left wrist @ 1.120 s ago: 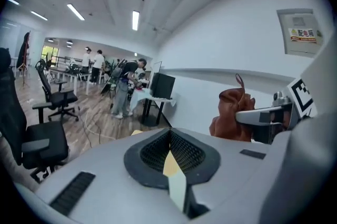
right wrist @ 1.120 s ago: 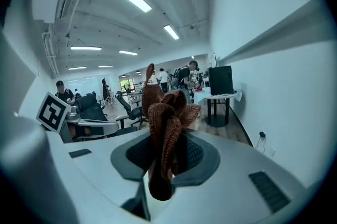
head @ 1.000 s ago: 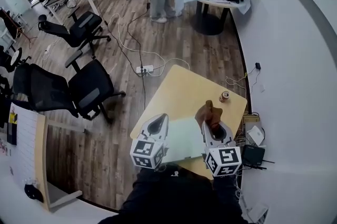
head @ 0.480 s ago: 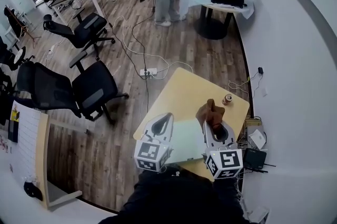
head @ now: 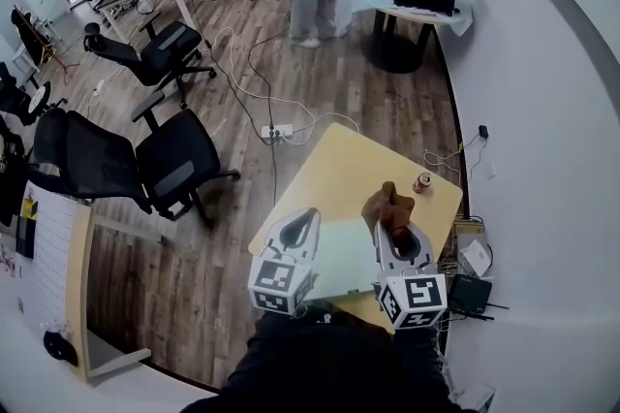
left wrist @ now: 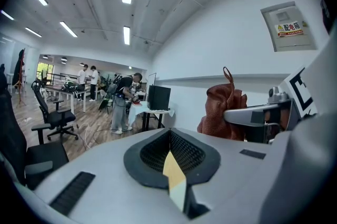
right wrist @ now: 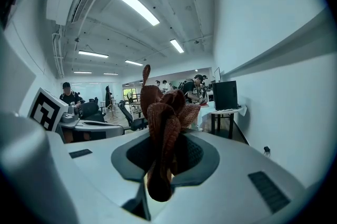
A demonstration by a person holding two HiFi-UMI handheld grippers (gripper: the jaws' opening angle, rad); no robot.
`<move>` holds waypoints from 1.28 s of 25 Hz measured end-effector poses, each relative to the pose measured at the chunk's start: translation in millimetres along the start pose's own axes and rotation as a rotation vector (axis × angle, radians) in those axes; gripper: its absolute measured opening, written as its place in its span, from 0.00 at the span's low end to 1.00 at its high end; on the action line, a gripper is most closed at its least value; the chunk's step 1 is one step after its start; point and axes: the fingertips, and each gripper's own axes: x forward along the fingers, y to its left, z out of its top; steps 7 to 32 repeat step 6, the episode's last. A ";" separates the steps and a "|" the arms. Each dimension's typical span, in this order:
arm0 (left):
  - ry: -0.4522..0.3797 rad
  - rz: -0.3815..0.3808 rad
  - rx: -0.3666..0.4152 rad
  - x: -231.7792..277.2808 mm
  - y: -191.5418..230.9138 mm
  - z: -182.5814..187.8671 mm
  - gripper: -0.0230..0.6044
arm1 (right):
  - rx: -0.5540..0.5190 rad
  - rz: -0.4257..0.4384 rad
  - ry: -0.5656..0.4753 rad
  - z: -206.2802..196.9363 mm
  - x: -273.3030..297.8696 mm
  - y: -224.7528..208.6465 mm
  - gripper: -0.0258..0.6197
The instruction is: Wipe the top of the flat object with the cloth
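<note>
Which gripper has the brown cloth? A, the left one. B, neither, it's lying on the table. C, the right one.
C: the cloth is bunched between the jaws of the right gripper, while the left gripper is shut with nothing in it.

The wall panel label (left wrist: 288,29) is unreadable.

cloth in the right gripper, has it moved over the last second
No, not noticeably: the cloth in the right gripper keeps the same gap to the can.
</note>
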 end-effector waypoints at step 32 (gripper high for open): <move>0.003 0.003 -0.008 7.8 1.6 1.1 0.09 | 0.001 0.000 0.005 0.7 5.9 -6.0 0.19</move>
